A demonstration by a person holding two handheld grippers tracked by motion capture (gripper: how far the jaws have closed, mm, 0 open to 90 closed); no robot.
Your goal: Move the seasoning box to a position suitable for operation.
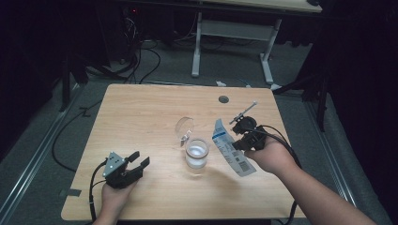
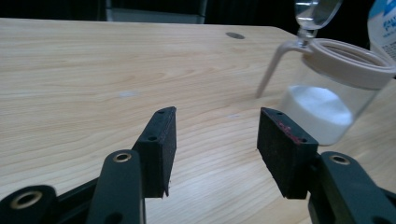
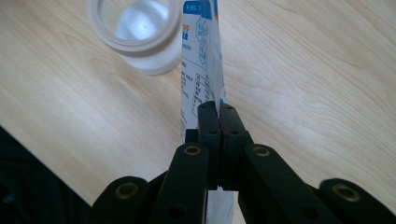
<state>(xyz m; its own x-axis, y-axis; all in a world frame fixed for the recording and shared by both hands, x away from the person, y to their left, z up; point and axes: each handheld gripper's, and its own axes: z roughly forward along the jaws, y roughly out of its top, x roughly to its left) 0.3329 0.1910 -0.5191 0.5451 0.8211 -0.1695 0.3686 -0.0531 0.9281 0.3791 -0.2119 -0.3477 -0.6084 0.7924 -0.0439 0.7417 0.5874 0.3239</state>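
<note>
A clear glass jar [image 1: 196, 153] with white powder in its bottom stands mid-table, its hinged lid [image 1: 184, 126] tipped open behind it. My right gripper [image 1: 241, 144] is shut on a white and blue printed packet [image 1: 232, 151], held just right of the jar. In the right gripper view the jaws pinch the packet [image 3: 201, 70] edge-on, with the jar's rim [image 3: 135, 28] beyond. My left gripper [image 1: 139, 159] rests low at the table's front left, open and with nothing in it. The left gripper view has the jar [image 2: 334, 88] ahead to the right of the pads [image 2: 161, 144].
The wooden table [image 1: 141, 112] has a round cable hole [image 1: 223, 99] near its far edge. Beyond it stands a white-framed desk [image 1: 234, 33] on grey carpet, with cables on the floor at the left.
</note>
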